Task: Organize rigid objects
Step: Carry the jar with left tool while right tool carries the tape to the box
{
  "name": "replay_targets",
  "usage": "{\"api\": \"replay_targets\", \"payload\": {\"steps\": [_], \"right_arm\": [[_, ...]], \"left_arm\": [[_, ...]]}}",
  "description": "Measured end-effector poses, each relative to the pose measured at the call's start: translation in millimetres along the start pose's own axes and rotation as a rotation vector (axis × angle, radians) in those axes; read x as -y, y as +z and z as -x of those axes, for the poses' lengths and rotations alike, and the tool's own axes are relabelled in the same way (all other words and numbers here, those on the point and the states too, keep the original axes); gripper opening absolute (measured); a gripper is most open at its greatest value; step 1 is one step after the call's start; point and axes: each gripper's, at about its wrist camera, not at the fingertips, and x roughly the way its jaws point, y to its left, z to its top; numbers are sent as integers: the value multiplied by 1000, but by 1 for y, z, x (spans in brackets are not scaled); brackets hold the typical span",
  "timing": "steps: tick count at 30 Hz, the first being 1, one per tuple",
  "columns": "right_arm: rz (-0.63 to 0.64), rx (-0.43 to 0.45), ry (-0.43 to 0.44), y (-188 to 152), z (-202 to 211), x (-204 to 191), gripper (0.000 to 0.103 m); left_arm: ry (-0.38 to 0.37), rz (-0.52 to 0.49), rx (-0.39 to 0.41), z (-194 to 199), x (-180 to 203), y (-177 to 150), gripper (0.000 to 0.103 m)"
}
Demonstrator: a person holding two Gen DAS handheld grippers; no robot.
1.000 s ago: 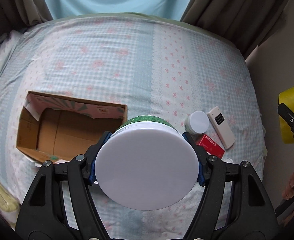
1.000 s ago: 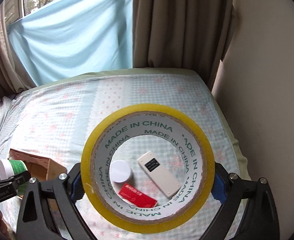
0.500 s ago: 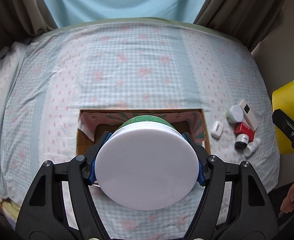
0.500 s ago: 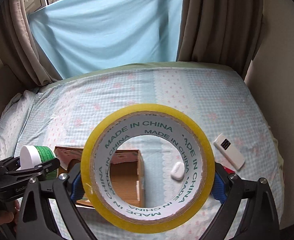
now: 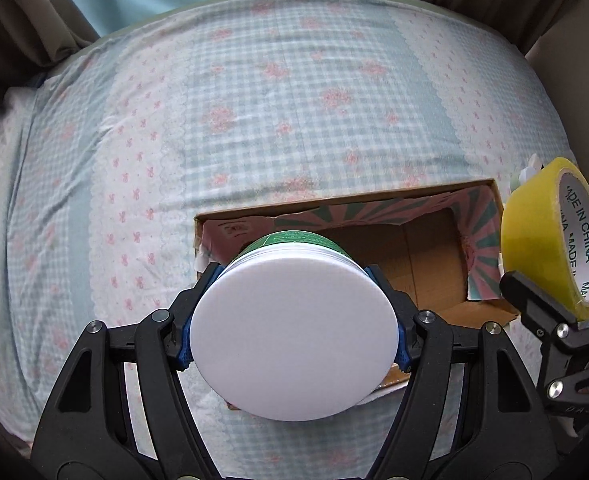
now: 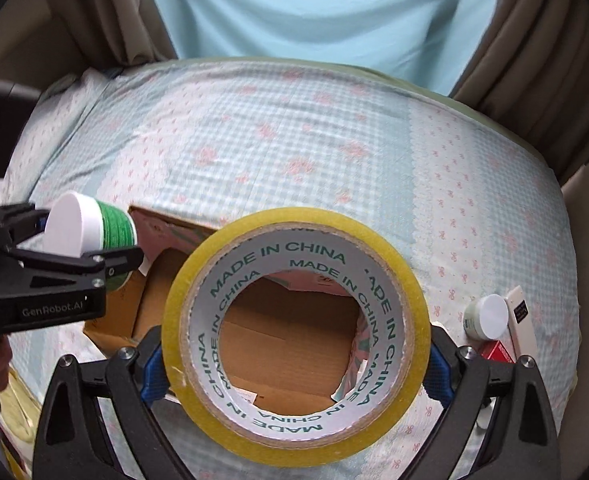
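Our left gripper (image 5: 294, 312) pinches a green jar w/ white lid (image 5: 292, 328), blue pads pressed on both sides of the lid rim. Our right gripper (image 6: 294, 354) is spread wide but clamped across a yellow tape roll (image 6: 296, 334), pads on its outer edge, roll face toward the camera. Both point steeply down over the open cardboard box (image 5: 426, 256) on the checked bedsheet (image 5: 254, 120); the jar hangs above the box's left end, the tape above its middle and right part.

Out past the box on the right, a small white-lid jar (image 6: 488, 316), a white remote (image 6: 520, 324) and a red pack (image 6: 498, 352) lie close together on the sheet, not yet boxed.

Risks as we judge them: both grippers near each other over one box, so arms could knock. Lid grip only on the jar: if the lid's loose, the body could drop. Tape held on edge may roll or tip against the box wall once let go. The bed is soft and the box is light, so a hard bump could shift or tilt it. Box flaps (image 6: 166, 236) lean inward and could catch a finger.
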Motion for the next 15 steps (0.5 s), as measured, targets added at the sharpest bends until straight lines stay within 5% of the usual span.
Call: {"api": "replay_targets", "payload": {"steps": [8, 15], "right_arm": [[172, -149, 56, -27, -89, -18, 96], [226, -215, 80, -47, -123, -20, 96]], "left_arm": [[31, -77, -128, -87, 8, -1, 68], [32, -154, -179, -117, 20, -7, 68]]}}
